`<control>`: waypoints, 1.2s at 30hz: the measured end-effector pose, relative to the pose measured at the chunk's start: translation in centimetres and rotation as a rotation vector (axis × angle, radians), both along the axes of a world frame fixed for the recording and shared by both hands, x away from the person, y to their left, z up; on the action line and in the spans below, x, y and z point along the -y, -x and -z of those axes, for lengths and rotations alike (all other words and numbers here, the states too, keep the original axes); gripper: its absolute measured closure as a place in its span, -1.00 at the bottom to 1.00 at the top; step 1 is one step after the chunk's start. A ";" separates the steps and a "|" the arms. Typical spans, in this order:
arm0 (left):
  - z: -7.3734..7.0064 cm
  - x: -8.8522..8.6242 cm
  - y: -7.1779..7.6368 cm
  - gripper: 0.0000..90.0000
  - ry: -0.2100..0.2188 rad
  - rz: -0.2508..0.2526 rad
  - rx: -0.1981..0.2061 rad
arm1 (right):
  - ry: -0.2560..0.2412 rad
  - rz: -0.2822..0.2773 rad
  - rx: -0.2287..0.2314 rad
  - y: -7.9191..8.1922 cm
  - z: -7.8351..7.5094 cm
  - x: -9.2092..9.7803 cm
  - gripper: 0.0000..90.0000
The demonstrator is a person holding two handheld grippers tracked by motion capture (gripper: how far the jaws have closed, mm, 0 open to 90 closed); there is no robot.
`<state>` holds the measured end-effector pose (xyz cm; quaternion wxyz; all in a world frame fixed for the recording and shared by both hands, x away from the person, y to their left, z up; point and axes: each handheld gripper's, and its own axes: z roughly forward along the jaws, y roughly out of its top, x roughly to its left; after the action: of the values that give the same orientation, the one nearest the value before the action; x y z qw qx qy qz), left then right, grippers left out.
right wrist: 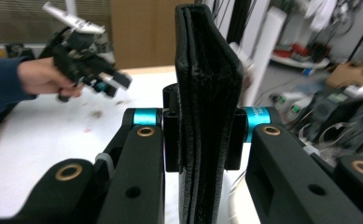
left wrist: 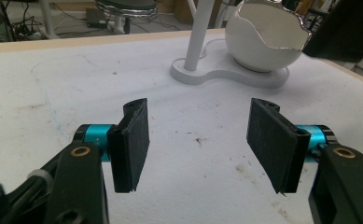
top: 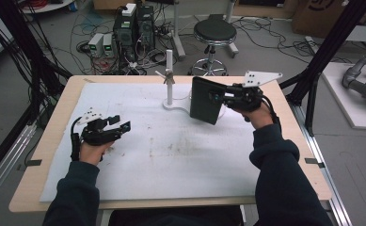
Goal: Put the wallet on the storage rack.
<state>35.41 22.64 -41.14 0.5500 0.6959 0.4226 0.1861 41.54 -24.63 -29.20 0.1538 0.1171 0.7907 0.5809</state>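
A flat black wallet point(top: 206, 100), leather-like with stitched, layered edges, was held upright above the far right of the counter point(top: 49, 141), clamped between the fingers point(right wrist: 171, 140) of the right gripper point(top: 227, 98). In the right gripper view the wallet's point(right wrist: 207, 107) folded spine and grainy texture were seen edge-on. The left gripper point(top: 119, 125) was held low over the white, stained mat point(top: 171, 160), fingers point(left wrist: 131, 140) spread apart and grasping nothing. A glossy white egg-shaped bowl point(left wrist: 263, 39) with a jagged rim on a smooth white stand point(left wrist: 216, 74) was shown in the left gripper view; in the high view it was mostly hidden behind the wallet.
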 end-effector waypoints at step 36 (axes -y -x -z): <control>0.5 -0.3 0.2 -0.08 0.023 -0.005 -0.019 | 0.068 0.162 0.139 -7.2 1.6 -1.0 0.68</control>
<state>35.20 22.96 -41.66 0.5533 0.6902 0.4318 0.1759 48.75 -23.62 -30.81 0.2585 0.1349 0.7855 0.5459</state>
